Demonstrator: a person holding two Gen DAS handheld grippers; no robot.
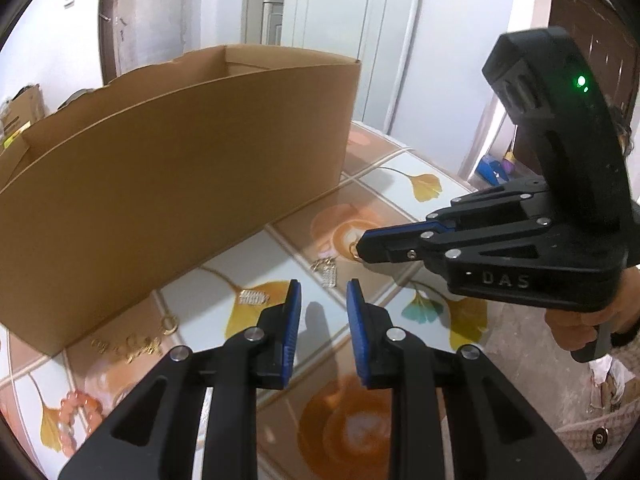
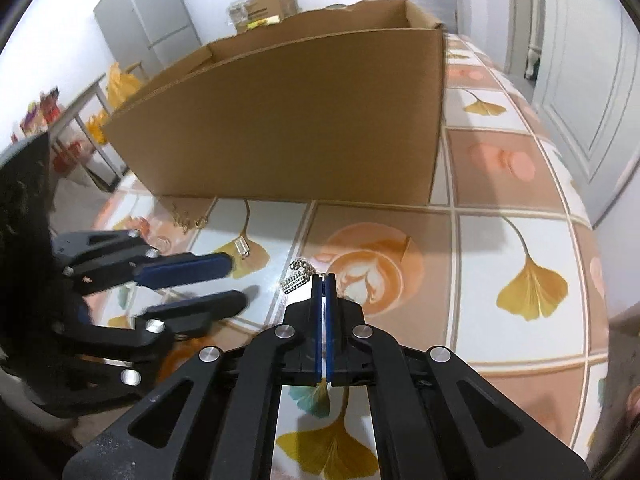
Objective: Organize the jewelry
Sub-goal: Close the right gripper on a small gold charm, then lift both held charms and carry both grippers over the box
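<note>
An open cardboard box (image 1: pixel 172 168) stands on the patterned table; it also shows in the right wrist view (image 2: pixel 288 120). Jewelry lies in front of it: a silver earring (image 1: pixel 329 274), another silver piece (image 1: pixel 253 298), a gold ring (image 1: pixel 169 325), a gold chain (image 1: pixel 132 346) and a coral bead bracelet (image 1: pixel 76 408). My left gripper (image 1: pixel 323 292) is open and empty, above the table near the silver pieces. My right gripper (image 2: pixel 324 280) is shut, its tips at a small gold ring (image 1: pixel 354 250) next to the silver earring (image 2: pixel 296 278). I cannot tell whether it grips the ring.
The table (image 2: pixel 516 184) has a tile and ginkgo-leaf cover. Its right edge drops off near a white door (image 2: pixel 580 80). A grey fridge (image 2: pixel 148 20) and another cardboard box (image 2: pixel 264 4) stand behind. The other silver piece (image 2: pixel 242 246) and the gold chain (image 2: pixel 188 218) lie by the box.
</note>
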